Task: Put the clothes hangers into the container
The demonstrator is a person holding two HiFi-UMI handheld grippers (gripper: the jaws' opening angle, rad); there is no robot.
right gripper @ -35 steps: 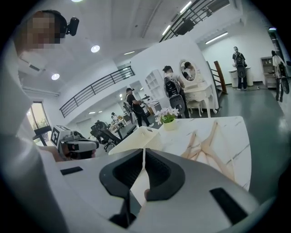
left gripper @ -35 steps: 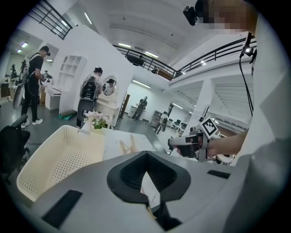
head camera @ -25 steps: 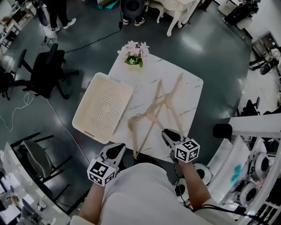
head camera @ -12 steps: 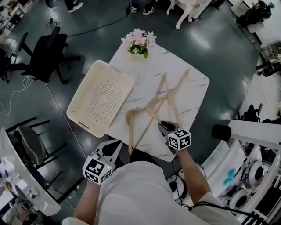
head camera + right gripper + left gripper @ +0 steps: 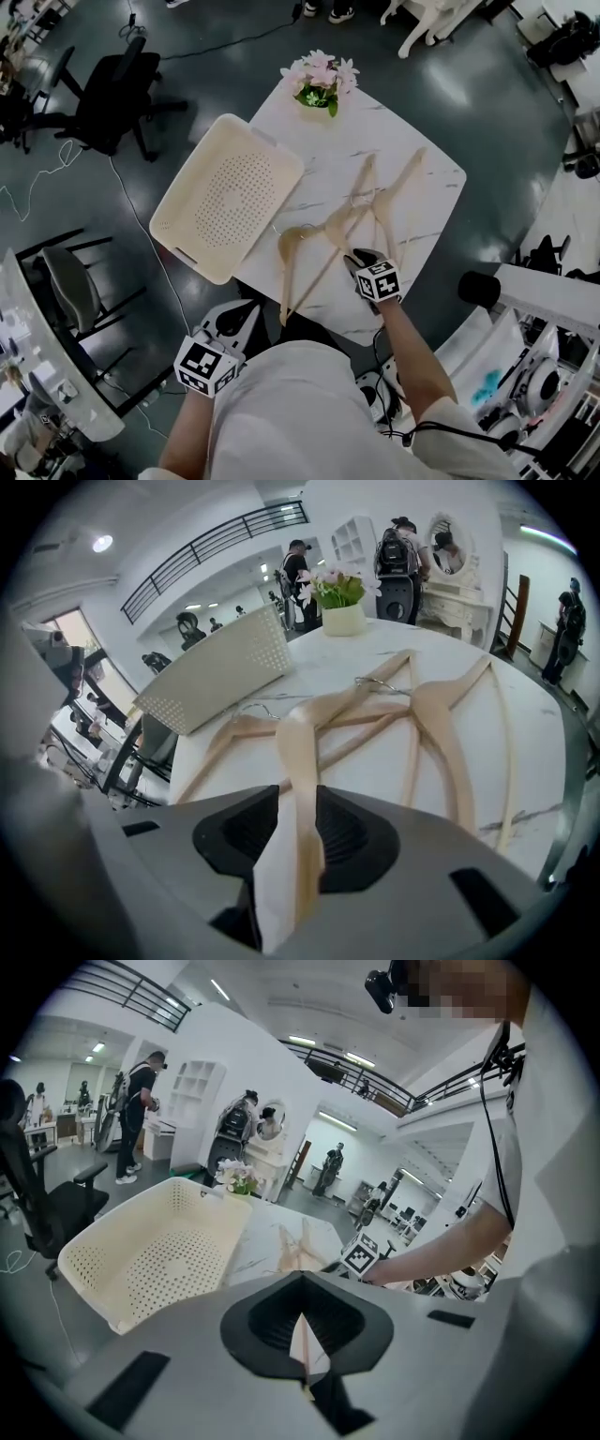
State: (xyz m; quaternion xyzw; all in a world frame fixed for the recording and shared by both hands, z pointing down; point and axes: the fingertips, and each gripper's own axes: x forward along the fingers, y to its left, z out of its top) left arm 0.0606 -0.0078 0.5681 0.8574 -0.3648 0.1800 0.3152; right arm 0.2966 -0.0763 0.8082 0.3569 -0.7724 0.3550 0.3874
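Hanger (image 5: 302,752) end hidden between right claw (image 5: 298,810) pads

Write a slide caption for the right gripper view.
Right gripper clamps the nearest hanger on the table; two more hangers, a basket and flowers lie beyond.

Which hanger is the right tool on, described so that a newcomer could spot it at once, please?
On the white marble table, three pale wooden hangers lie overlapped beside the cream perforated basket. It is the hanger nearest that basket, and the only one with an arm between the right tool's jaws.
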